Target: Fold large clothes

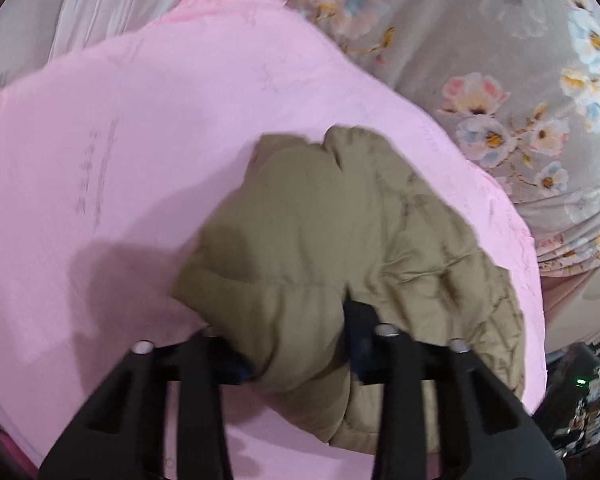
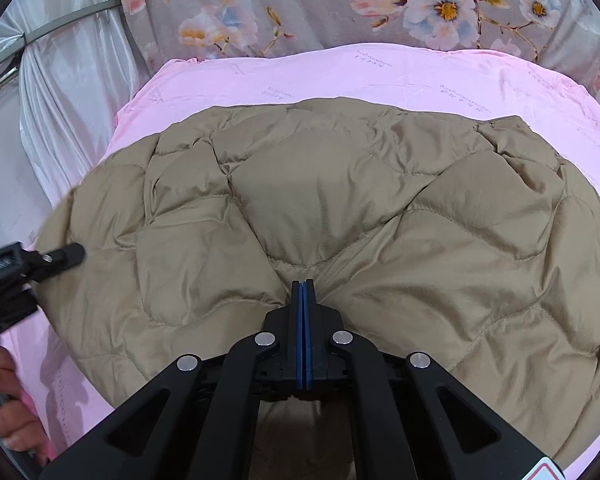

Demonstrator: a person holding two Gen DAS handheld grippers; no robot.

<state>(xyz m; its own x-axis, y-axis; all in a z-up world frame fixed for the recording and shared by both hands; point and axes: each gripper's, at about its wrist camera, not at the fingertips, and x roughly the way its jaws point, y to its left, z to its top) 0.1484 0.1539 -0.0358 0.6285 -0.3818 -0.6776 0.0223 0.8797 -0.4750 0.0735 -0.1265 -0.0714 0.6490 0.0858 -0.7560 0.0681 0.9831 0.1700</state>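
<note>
Downward, right gripper (image 2: 304, 286) fingers pressed together on jacket (image 2: 340, 208), left gripper (image 1: 296, 344) fingers pinching its fold.

Quilted khaki jacket (image 2: 320, 208) on pink sheet (image 2: 380, 76)

— Any text to read?
— Faint script lines printed on the pink sheet (image 2: 380, 76), repeated across it; too small and pale to make out.
— Same on the other view?
— Same sheet (image 1: 100, 168), same faint marks, blurred. Unreadable.
— Anything on the right gripper (image 2: 304, 284)?
— Corner of a red-edged white sticker (image 2: 548, 470) at the lower right of its body; cut off, nothing legible.
— Brands, numbers?
— None readable.
</note>
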